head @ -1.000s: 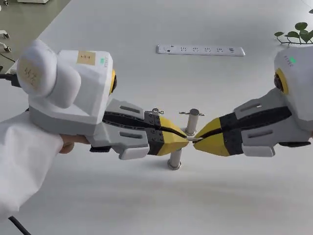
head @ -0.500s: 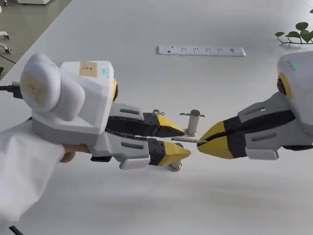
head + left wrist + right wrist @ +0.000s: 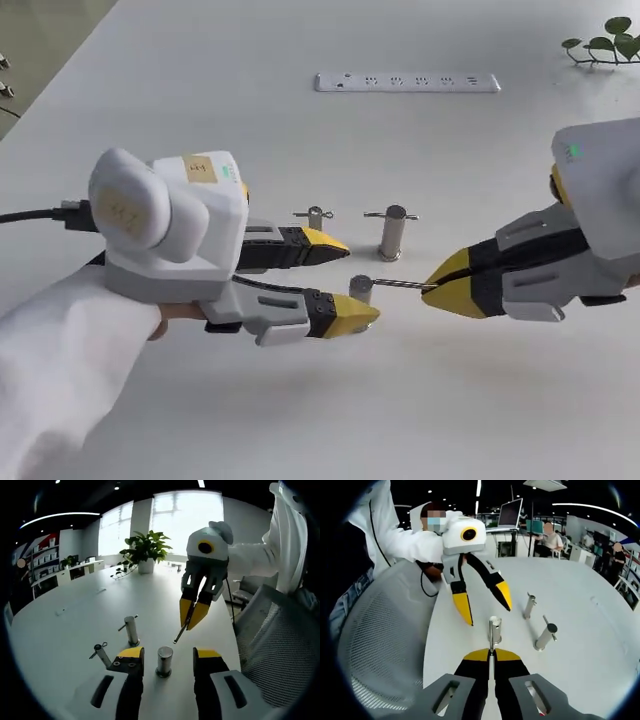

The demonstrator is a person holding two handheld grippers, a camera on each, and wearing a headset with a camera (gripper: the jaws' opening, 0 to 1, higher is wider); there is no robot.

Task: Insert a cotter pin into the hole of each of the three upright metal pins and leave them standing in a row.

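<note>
I count three metal pins [image 3: 315, 226] [image 3: 391, 238] [image 3: 361, 291] mid-frame, three cotter pins [image 3: 313, 213] [image 3: 390, 214] [image 3: 402, 284], two hand-held grippers, left [image 3: 360, 281] and right [image 3: 431, 283], one power strip [image 3: 407, 82] top centre, one plant [image 3: 605, 48] upper right.

Both units are the same build. Left gripper [image 3: 360, 280] and right gripper [image 3: 432, 287]: white angular housings, grey slotted shells, black jaw arms, yellow wedge tips. Small screw heads [image 3: 130, 664] sit on the black blocks behind the tips. Tan sticker [image 3: 200, 167] on top of the left housing, green light [image 3: 575, 153] on the right one. Black cable [image 3: 35, 215] exits the left unit's rear. The person wears a white sleeve [image 3: 55, 370], loose and creased.
</note>
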